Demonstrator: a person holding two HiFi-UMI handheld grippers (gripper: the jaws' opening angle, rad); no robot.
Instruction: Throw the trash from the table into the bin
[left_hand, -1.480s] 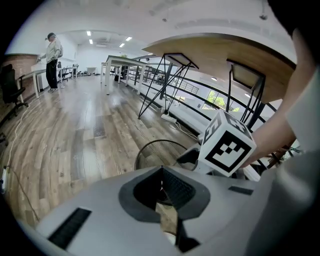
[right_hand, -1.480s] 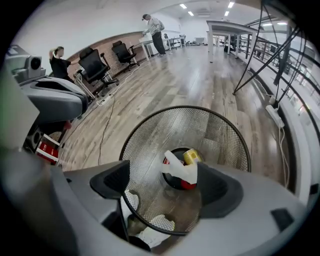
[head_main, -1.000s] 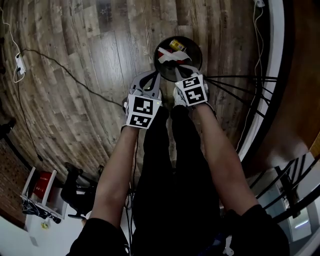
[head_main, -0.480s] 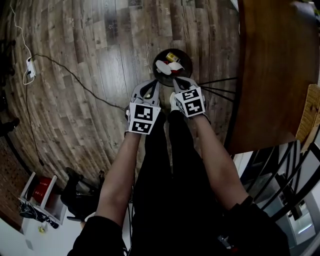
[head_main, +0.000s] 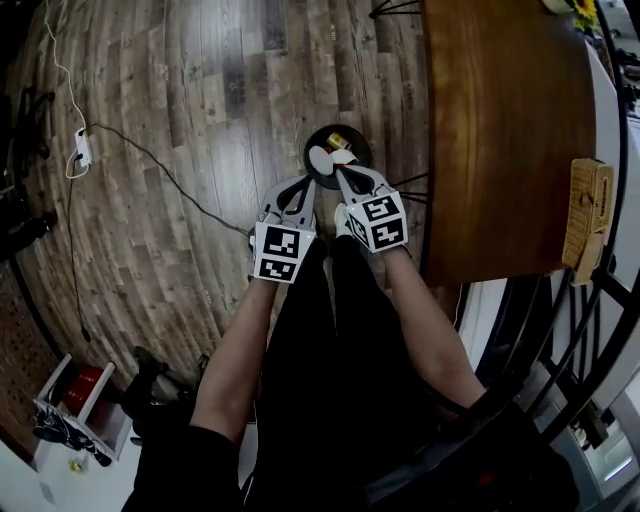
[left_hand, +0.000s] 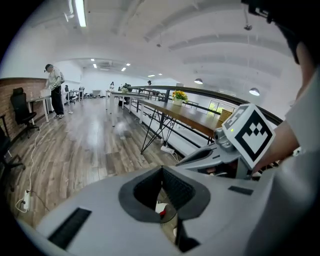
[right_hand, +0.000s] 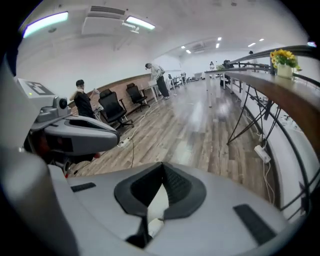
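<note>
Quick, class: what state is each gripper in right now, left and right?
Left gripper: closed, holding nothing.
Right gripper: closed, holding nothing.

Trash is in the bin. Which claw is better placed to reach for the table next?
Right, probably. The table lies on that side, and the right claw hangs closer to its edge than the left claw does. Both are shut.

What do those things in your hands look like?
The left hand-held gripper and right hand-held gripper are grey, with dark ribbed pads inside the jaws. Each carries a white cube printed with black square markers. The person's sleeves are black.
</note>
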